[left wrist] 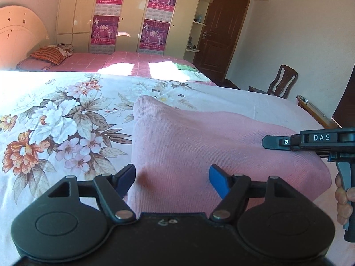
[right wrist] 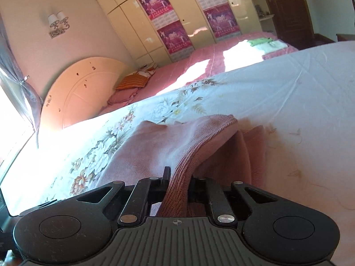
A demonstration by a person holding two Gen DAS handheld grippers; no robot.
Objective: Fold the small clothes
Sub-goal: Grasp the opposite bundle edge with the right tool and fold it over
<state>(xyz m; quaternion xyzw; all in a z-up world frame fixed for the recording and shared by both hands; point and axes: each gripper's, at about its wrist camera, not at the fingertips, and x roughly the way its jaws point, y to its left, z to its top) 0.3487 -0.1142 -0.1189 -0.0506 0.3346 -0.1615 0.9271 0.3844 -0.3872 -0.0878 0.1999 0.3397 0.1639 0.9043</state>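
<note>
A pink knit garment point(left wrist: 199, 141) lies on the floral bedsheet point(left wrist: 55, 115), partly folded. My left gripper point(left wrist: 172, 180) is open, its blue-padded fingers point(left wrist: 218, 180) just above the garment's near edge, holding nothing. My right gripper point(right wrist: 178, 181) is shut on the garment's ribbed hem point(right wrist: 179, 177) and lifts that edge above the sheet; the rest of the garment point(right wrist: 155, 141) drapes ahead of it. The right gripper also shows in the left wrist view point(left wrist: 269, 141), at the garment's right edge, held by a hand.
A second bed with a pink cover point(left wrist: 137, 62) lies beyond, with striped pillows point(left wrist: 47, 54) and folded green and white cloths point(left wrist: 190, 71). A wardrobe with posters point(left wrist: 131, 15), a brown door point(left wrist: 221, 28) and a wooden chair point(left wrist: 279, 82) stand behind.
</note>
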